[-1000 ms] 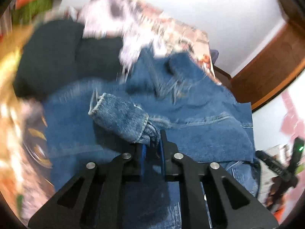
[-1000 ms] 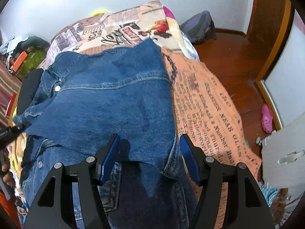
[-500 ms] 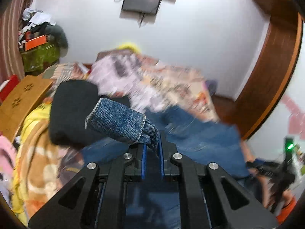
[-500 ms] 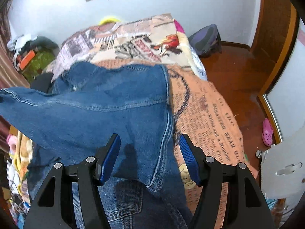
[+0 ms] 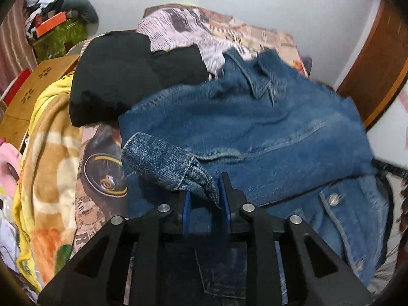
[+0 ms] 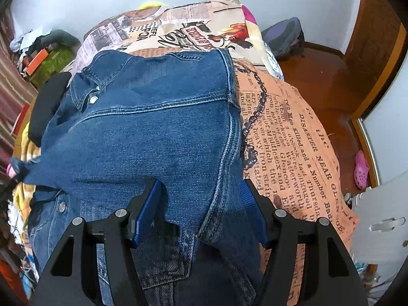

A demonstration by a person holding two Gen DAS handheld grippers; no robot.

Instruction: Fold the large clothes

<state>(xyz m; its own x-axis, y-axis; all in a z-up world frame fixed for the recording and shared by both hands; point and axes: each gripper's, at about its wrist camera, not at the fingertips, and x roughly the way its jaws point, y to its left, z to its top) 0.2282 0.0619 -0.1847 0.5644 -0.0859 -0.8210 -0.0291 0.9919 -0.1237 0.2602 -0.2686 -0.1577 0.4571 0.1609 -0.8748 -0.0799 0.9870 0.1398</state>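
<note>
The left gripper (image 5: 206, 199) is pinching the cuff (image 5: 163, 162) to carry the sleeve across the denim jacket (image 6: 153, 132) lying on the bed (image 6: 301, 137); the right gripper (image 6: 201, 209) is gaping wide, empty.

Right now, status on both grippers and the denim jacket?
Left gripper shut on sleeve cuff. Right gripper open over denim jacket. Black garment beside it.
</note>
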